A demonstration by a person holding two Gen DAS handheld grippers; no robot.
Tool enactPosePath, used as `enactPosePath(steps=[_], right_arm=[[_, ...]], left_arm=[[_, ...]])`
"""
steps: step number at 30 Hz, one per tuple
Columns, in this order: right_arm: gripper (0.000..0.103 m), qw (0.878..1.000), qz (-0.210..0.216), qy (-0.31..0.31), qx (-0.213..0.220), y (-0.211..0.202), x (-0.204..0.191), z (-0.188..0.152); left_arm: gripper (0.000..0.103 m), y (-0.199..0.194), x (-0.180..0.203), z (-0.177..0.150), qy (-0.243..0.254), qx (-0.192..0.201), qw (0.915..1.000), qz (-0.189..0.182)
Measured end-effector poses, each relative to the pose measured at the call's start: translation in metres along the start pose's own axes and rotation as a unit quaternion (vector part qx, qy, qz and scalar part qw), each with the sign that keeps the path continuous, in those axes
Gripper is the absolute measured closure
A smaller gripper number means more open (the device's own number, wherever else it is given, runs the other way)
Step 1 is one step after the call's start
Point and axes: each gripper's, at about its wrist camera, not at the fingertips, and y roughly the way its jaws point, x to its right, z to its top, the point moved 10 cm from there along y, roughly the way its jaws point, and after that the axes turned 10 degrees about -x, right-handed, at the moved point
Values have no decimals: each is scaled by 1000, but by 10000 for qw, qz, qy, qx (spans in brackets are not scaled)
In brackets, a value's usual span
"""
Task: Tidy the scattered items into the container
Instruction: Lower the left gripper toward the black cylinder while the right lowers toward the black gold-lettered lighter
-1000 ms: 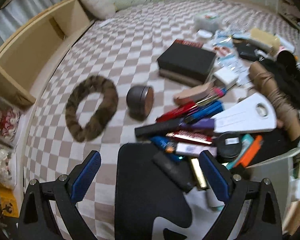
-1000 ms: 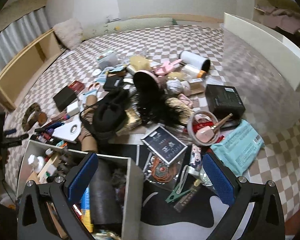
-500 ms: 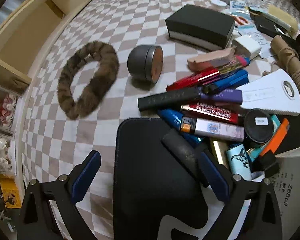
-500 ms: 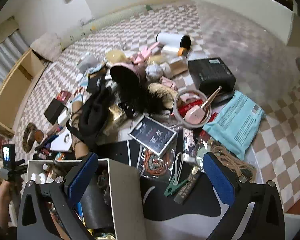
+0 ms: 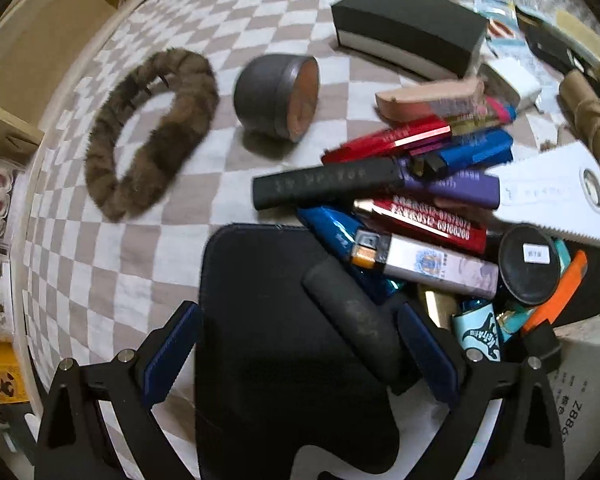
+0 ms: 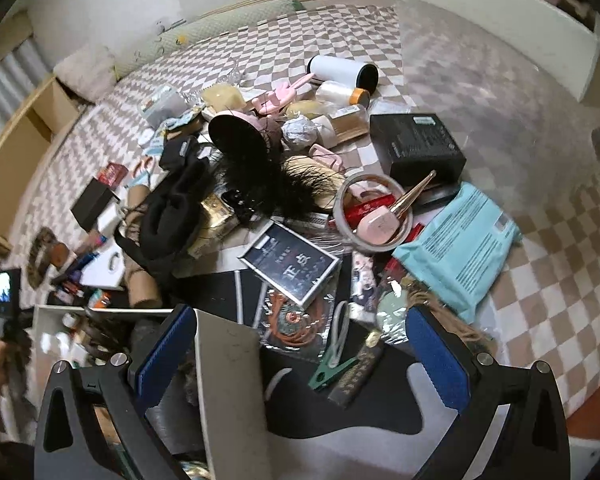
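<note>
My left gripper [image 5: 296,348] is open, low over a black mat [image 5: 268,320] on the checked bedspread. A dark grey stick [image 5: 352,320] lies between its fingers, near the right one. Beyond it is a heap of lighters and pens [image 5: 420,200], a round grey tin [image 5: 276,96] and a furry brown ring [image 5: 152,132]. My right gripper [image 6: 300,356] is open above the white container's wall [image 6: 228,380]. A green clip [image 6: 332,368] lies between its fingers. The container [image 6: 48,316] holds several items. The left gripper's camera [image 6: 6,292] shows at the far left.
A large pile covers the bed's middle: black cloth [image 6: 172,208], a tape ring [image 6: 374,212], a black box [image 6: 420,148], a teal packet [image 6: 460,248], a framed card [image 6: 288,268]. A black box [image 5: 408,28] and white scraper [image 5: 556,196] lie past the lighters. A wooden shelf [image 5: 40,48] runs along the left.
My left gripper has dropped and moved forward toward the lighter heap; the dark stick now sits between its fingers. My right gripper has tilted and moved over the container wall.
</note>
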Motion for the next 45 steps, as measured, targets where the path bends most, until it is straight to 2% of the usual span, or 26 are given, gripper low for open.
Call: enactPosePath(steps=[6,9,13,16,19,22,28,33,34,35,38,40,45], right_arm=[[0,9980,-631,-102,-7,3,9,0],[0,9940,-1040,-74,345,-7,17,8],[0,9912,-1127,143,684,-23,31,18],[0,9939,-870,497,458,-20,43,17],[0,9906,-556,1249,84,-10,67,9],[0,9881,-519,1446,-113,-1,82,3],[1,9886,-613,1343,-293,13,97,-4],[18,9908,-489,1158,-504,25,95,-11],[27,9913,-405,1107,-582,28,90,-13],[31,9917,-321,1057,-661,31,84,-16],[38,9919,-68,903,-895,39,67,-23],[38,9912,101,800,-1051,45,55,-29],[38,9868,435,603,-1442,59,30,-43]], left_arm=[[4,1,5,0,45,11,9999,150],[4,1,5,-2,-4,21,9999,99],[3,-1,4,-2,58,89,9997,212],[3,-4,4,-4,123,144,9992,346],[4,-5,4,-6,186,182,9989,398],[5,-7,6,-7,294,221,9985,411],[22,-9,11,-14,411,175,9990,94],[36,-12,16,-17,516,162,9985,-65],[39,-13,17,-17,538,160,9984,-89],[40,-13,18,-18,557,155,9983,-111],[45,-14,20,-20,578,131,9981,-176],[56,-14,23,-22,602,106,9978,-261],[65,-17,28,-27,744,82,9965,-372]])
